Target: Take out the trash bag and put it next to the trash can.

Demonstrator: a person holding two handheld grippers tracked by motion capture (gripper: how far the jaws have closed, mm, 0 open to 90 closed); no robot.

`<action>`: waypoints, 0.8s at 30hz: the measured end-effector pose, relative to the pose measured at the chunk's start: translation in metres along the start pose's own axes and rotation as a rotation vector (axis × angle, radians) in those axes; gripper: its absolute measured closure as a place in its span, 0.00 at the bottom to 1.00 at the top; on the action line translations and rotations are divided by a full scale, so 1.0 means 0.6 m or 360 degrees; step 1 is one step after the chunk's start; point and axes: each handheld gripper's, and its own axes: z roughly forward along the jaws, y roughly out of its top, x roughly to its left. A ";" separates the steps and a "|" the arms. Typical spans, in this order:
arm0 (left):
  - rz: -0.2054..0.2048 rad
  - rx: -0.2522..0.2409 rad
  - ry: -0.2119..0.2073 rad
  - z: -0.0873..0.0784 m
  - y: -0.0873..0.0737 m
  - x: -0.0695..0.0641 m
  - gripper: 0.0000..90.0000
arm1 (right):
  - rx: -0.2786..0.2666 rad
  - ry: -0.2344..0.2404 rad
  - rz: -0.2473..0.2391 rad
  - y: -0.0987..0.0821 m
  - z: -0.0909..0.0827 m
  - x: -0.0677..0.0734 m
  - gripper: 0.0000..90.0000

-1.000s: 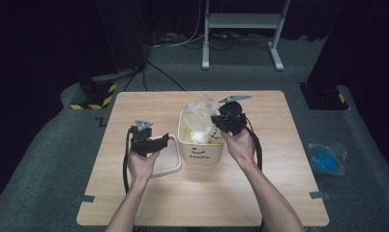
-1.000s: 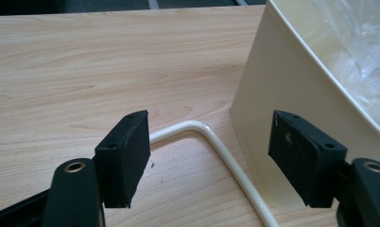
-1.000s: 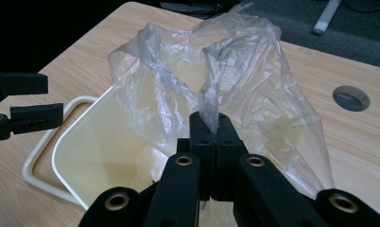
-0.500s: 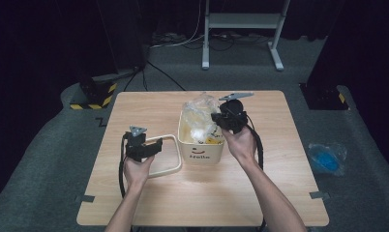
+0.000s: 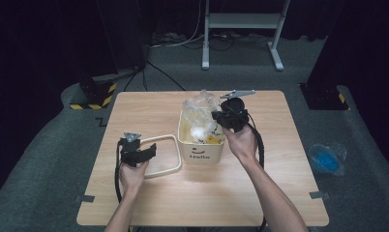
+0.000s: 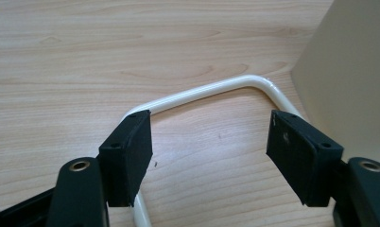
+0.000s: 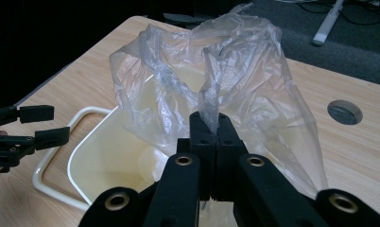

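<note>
1. right gripper (image 7: pixel 211 137): jaws clamped tight on a pinch of the clear plastic bag (image 7: pixel 216 80); the bag's upper part stands above the cream bin (image 5: pixel 202 145); its lower part sits inside with pale and yellow contents I can't identify
2. left gripper (image 6: pixel 209 151): jaws partly apart, nothing between the pads; they straddle the white wire frame (image 6: pixel 202 92) lying flat on the table (image 5: pixel 279 193); left pad just beside one rail, whether it touches I cannot tell; the frame's far corner lies close against the bin's side in the high view
3. bin location: mid-table, slightly back of centre; bag in it; frame on its left
4. risks, my read: grip is on a thin twist of film; a fast lift could tear it or let it slip out; bag catching on the bin rim would drag the bin up or tip it, since nothing is holding the bin down
5. left jaws closing here would likely miss or scrape the rail and skid the frame into the bin
6. room: bare wood in front and to the right; back edge near behind the bin; cable hole (image 7: pixel 345 112) at the back right; straight up is the clean exit
</note>
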 end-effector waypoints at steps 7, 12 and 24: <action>-0.0014 -0.0003 0.0045 0.001 -0.006 0.014 0.35 | -0.0011 0.0001 -0.0001 0.003 -0.004 0.001 0.99; -0.0033 -0.0017 0.0060 -0.002 -0.011 0.021 0.36 | -0.0017 0.0003 -0.0004 0.005 -0.007 0.002 0.99; -0.0080 0.0020 0.0116 0.000 -0.029 0.046 0.36 | -0.0040 0.0003 -0.0013 0.013 -0.019 0.005 0.99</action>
